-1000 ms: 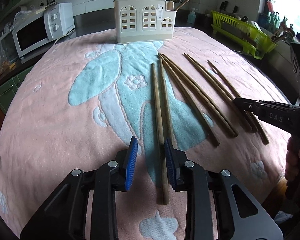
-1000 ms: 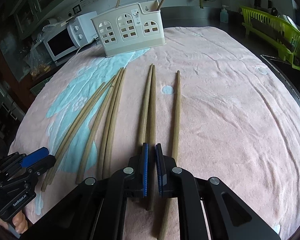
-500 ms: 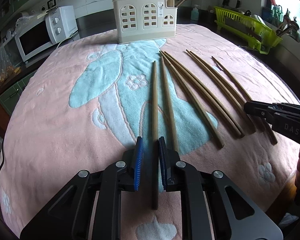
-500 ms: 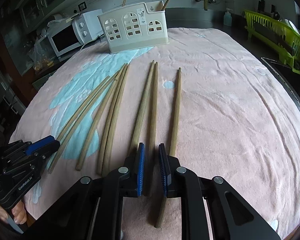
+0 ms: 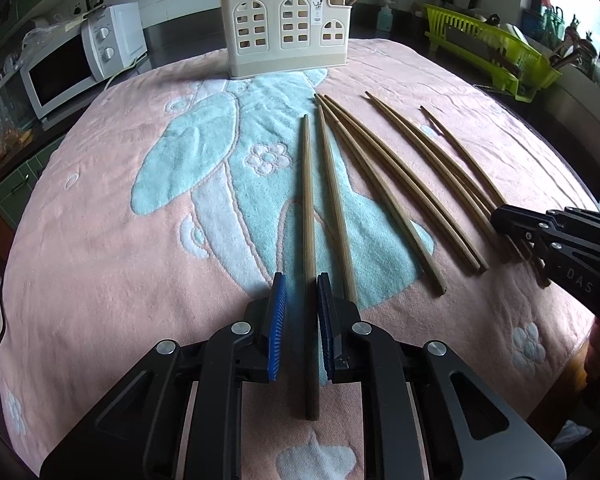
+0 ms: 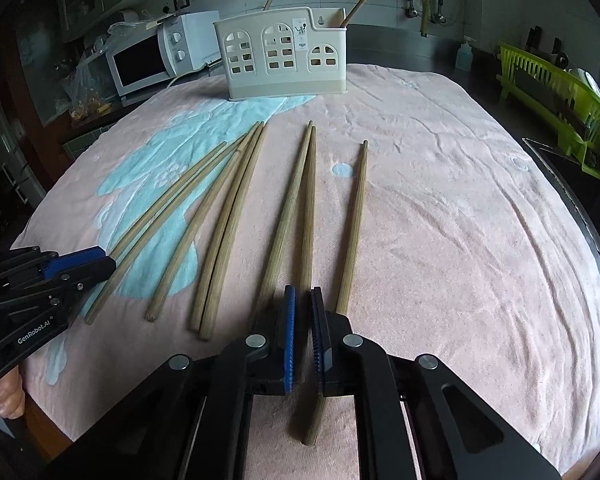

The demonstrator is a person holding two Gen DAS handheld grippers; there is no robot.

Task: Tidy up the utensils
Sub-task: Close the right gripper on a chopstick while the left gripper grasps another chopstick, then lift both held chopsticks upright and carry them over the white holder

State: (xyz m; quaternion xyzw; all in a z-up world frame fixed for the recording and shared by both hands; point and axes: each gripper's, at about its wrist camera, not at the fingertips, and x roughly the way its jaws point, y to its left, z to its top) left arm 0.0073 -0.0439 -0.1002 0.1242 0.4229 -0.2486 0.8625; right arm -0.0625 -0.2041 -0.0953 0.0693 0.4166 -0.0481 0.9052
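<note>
Left gripper (image 5: 301, 292): pitched downward, jaws nearly closed, blue pads (image 5: 278, 320) flanking one chopstick (image 5: 308, 216). Right gripper (image 6: 303, 308): likewise pitched downward, jaws just closing, pads tight on a chopstick (image 6: 309, 216). A hand (image 6: 8, 394) grips the left handle.

both grippers (image 5: 300, 312) (image 6: 303, 320) are black angular frames with silver round screws, ribbed blue pads (image 5: 277, 320) and white lettering on their sides.
</note>
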